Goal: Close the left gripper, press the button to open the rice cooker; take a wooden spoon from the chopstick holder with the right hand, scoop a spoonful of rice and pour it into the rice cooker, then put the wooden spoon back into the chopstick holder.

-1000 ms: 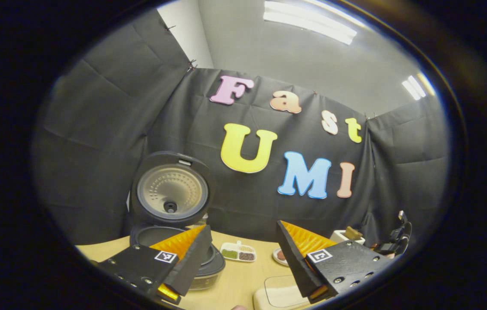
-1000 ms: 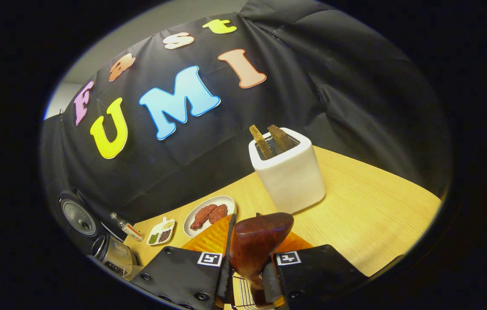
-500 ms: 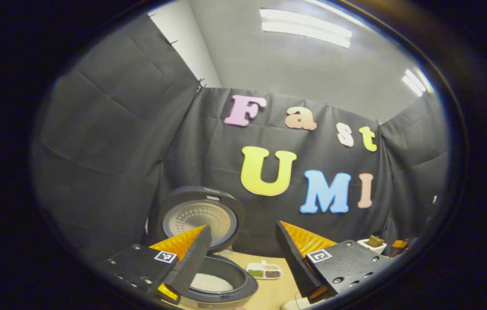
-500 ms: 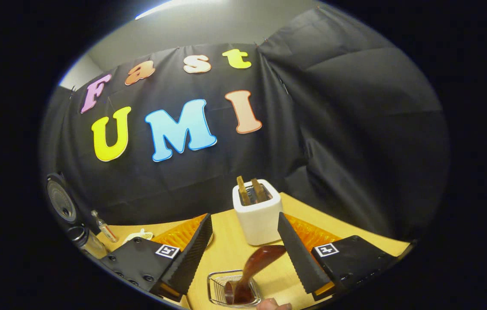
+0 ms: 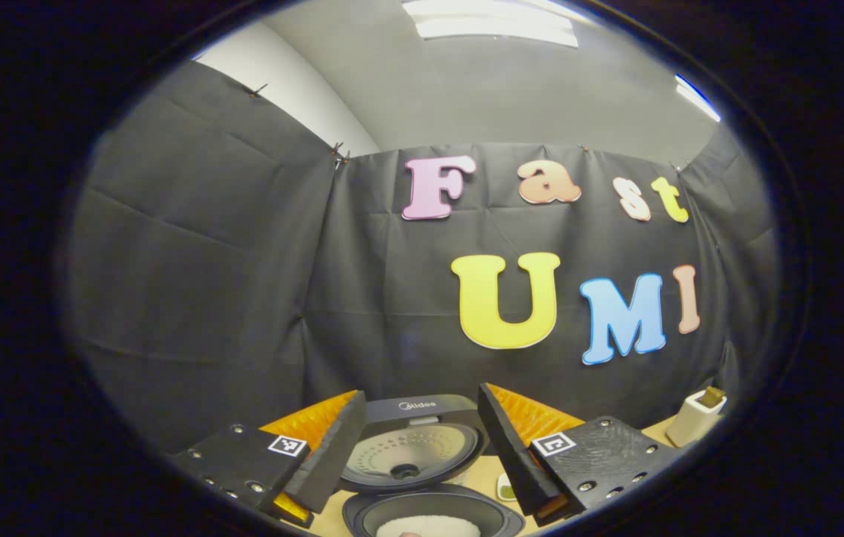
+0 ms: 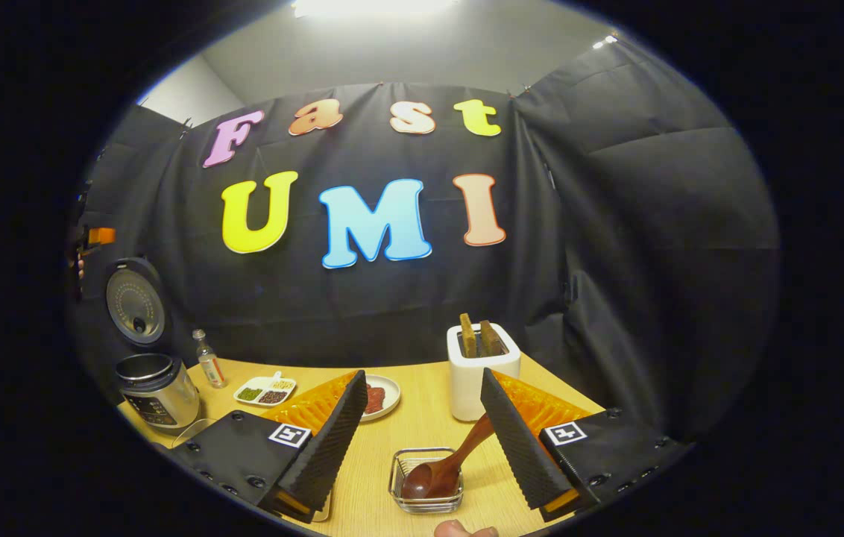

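Observation:
The rice cooker [image 5: 422, 462] sits low between the fingers of my left gripper [image 5: 420, 393], its lid [image 5: 411, 447] standing up and white rice [image 5: 429, 526] showing in the pot. That gripper is open and holds nothing. In the right gripper view the same cooker [image 6: 157, 391] stands at the far left with its lid [image 6: 135, 302] raised. The wooden spoon [image 6: 441, 470] leans bowl-down in the wire chopstick holder [image 6: 426, 481] on the table. My right gripper [image 6: 422, 374] is open above and behind it, clear of the spoon.
On the wooden table [image 6: 616, 418] stand a white toaster [image 6: 483, 369] holding two slices, a plate of meat [image 6: 377, 397], a divided dish of grains [image 6: 265, 390] and a small bottle [image 6: 207, 359]. A fingertip [image 6: 459, 529] shows at the bottom edge. The toaster [image 5: 694, 418] also appears right.
My right gripper let go of the spoon, which now rests in the holder, and drew back from it. The left view swung so the open cooker lies centred between its fingers.

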The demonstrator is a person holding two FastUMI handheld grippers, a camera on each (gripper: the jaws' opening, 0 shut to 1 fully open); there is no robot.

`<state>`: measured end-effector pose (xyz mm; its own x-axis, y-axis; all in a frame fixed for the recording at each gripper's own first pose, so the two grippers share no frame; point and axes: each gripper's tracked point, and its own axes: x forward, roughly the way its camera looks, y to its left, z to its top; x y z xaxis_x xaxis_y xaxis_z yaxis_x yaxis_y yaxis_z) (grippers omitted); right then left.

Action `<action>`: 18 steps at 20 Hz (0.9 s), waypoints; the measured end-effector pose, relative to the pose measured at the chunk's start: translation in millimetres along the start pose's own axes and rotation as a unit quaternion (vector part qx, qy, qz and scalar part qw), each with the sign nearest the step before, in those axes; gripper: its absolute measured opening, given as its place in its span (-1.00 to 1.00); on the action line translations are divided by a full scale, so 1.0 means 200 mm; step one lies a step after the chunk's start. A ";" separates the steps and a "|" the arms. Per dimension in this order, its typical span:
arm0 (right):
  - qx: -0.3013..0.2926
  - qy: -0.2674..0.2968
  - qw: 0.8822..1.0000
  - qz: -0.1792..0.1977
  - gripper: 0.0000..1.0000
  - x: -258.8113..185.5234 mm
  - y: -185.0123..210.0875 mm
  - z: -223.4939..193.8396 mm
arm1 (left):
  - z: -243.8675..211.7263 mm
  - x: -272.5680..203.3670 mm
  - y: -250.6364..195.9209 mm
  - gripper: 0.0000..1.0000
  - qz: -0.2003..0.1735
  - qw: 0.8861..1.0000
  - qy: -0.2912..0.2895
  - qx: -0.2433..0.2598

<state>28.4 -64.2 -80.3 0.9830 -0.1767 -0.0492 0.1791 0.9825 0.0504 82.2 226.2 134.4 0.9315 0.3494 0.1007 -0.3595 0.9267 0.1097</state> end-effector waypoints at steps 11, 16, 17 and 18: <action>-0.003 -0.040 0.998 0.042 0.95 -0.19 0.17 -0.01 | -0.05 0.47 -0.04 0.82 0.012 0.997 0.060 0.056; -0.022 -0.027 0.999 0.039 0.95 -0.25 0.13 -0.09 | -0.28 0.57 -0.01 0.83 0.029 0.992 0.114 0.044; -0.026 -0.024 0.999 0.037 0.95 -0.24 0.12 -0.10 | -0.30 0.56 -0.01 0.88 0.032 0.992 0.120 0.032; -0.025 -0.022 0.999 0.040 0.95 -0.24 0.12 -0.11 | -0.29 0.56 0.01 0.93 0.034 0.993 0.109 0.023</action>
<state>-15.9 -30.3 -98.3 0.9950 -0.0998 -0.0038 0.0998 0.9950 0.0027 189.3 276.3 88.2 0.8931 0.4371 -0.1064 -0.4192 0.8944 0.1563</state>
